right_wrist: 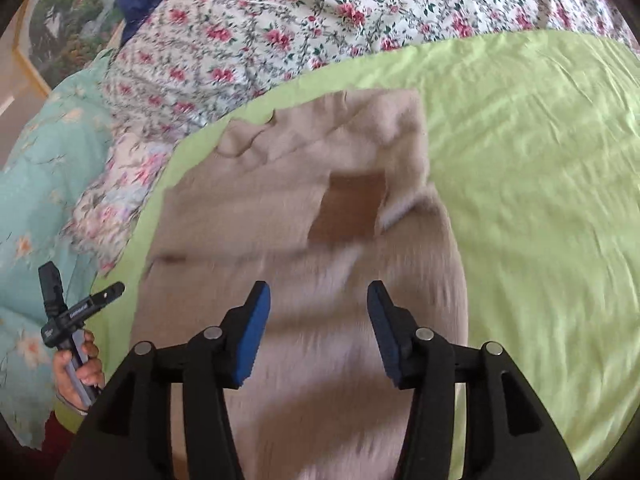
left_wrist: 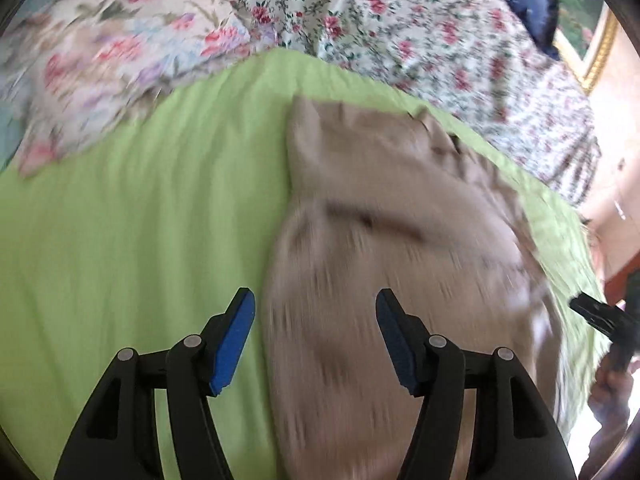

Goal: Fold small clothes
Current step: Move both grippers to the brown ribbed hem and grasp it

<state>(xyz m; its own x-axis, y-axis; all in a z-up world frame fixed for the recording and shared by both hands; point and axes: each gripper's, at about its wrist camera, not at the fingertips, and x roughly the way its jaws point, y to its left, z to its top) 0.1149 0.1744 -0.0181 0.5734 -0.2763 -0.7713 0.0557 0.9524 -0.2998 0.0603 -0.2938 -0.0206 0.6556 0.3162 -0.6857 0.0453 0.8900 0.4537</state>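
1. Garment (right_wrist: 304,264): a beige piece of small clothing lies spread on the green sheet (right_wrist: 540,200), with a darker brown patch (right_wrist: 348,208) on its upper half.
2. The left gripper (left_wrist: 315,300) hangs above the garment's near left edge, its blue pads (left_wrist: 234,344) spread wide, nothing between them.
3. The right gripper (right_wrist: 319,292) hangs over the garment's near middle, fingers likewise parted and holding nothing.
4. Beyond the garment's far edge, a floral bedspread (right_wrist: 320,20) borders the sheet.
5. Both views are motion-blurred, so the garment's folds are hard to read.
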